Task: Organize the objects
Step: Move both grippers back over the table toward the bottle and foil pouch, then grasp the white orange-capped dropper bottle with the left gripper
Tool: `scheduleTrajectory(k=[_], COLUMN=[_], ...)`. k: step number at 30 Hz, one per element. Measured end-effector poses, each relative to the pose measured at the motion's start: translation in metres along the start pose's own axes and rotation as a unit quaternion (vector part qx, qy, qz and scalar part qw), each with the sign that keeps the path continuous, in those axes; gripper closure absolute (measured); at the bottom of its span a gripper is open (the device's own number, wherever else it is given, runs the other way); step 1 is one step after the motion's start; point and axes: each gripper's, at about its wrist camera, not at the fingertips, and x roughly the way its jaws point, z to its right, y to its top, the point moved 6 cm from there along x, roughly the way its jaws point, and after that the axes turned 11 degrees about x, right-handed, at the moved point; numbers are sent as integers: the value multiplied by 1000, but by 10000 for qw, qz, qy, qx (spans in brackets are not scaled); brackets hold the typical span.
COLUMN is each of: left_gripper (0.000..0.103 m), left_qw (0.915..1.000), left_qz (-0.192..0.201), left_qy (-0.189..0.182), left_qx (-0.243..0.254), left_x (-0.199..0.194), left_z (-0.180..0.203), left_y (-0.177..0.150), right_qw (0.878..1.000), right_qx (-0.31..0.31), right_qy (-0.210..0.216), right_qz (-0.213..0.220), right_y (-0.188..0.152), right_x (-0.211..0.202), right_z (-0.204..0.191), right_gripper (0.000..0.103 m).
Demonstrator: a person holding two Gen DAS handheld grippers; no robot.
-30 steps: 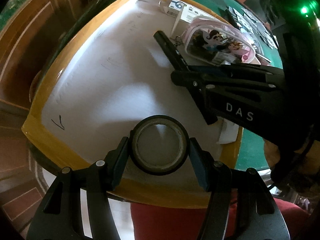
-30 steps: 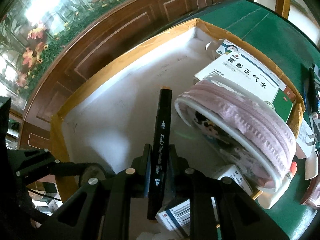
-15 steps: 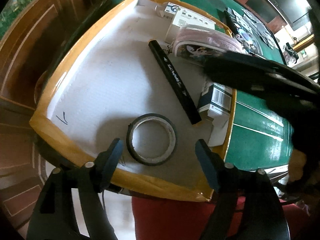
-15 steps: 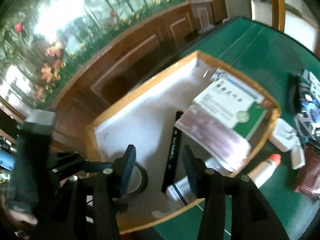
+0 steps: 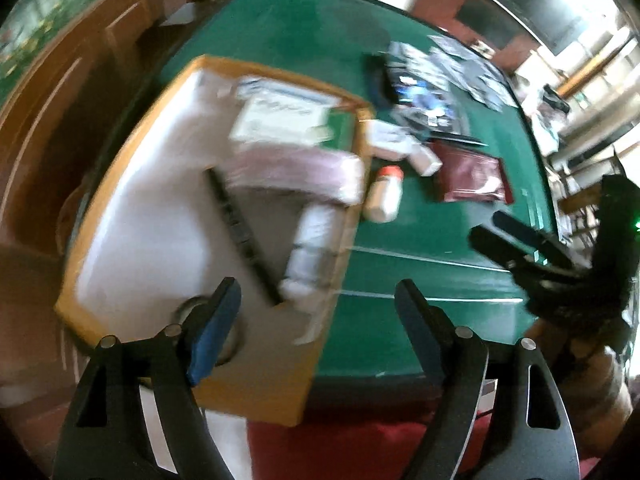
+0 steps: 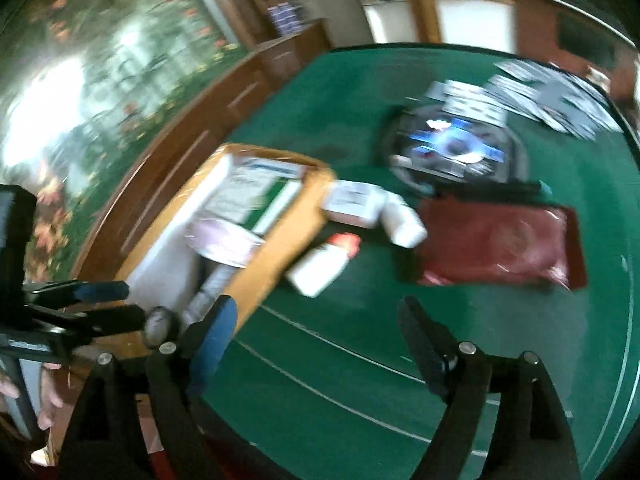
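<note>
Your left tool (image 5: 318,308) hangs above the near corner of the cardboard tray (image 5: 132,152), jaws opening wide with nothing between them. In the tray lie the tape roll (image 5: 188,307), black marker (image 5: 240,236), pink pouch (image 5: 296,172) and medicine box (image 5: 280,114). On the green desk (image 5: 440,240) just beside the tray lies a white bottle (image 6: 320,266). Your right tool (image 6: 316,334), jaws opening wide and empty, hangs over bare desk.

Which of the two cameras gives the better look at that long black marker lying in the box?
The left wrist view. There the black marker lies in full length on the white floor of the box, beside the pink pouch. In the right wrist view the box wall and the pouch hide it; I cannot pick it out.
</note>
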Motion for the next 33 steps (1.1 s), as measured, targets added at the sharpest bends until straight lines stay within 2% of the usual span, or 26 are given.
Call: scheduleTrajectory(k=[5, 8, 12, 17, 23, 26, 31, 33], left_gripper=[19, 19, 19, 19, 20, 30, 31, 37], left_qw=[9986, 9960, 9934, 9889, 9789, 9783, 9746, 9754], left_qz=[-300, -548, -568, -667, -845, -911, -1081, -1170], left_qy=[-268, -194, -10, 197, 768, 784, 801, 750], left_qx=[344, 674, 994, 1312, 1693, 1687, 1792, 1710], left_x=[42, 72, 92, 112, 137, 140, 151, 158], left_z=[43, 65, 78, 81, 82, 84, 90, 88], left_y=[23, 35, 62, 79, 87, 89, 78, 75], right_qw=[9984, 9961, 9934, 9904, 9886, 9881, 9880, 9886], right_qx=[483, 776, 1015, 1217, 1284, 1301, 1321, 1299], right_qy=[-265, -347, -421, -518, -597, -626, -596, -570], right_qz=[152, 216, 317, 410, 512, 526, 534, 505], right_y=[-3, -6, -11, -16, -17, -16, -14, -13], right_x=[-21, -31, -46, -63, -77, -80, -81, -80], right_z=[43, 65, 86, 103, 114, 119, 123, 122], right_gripper=[18, 18, 18, 18, 18, 18, 18, 18])
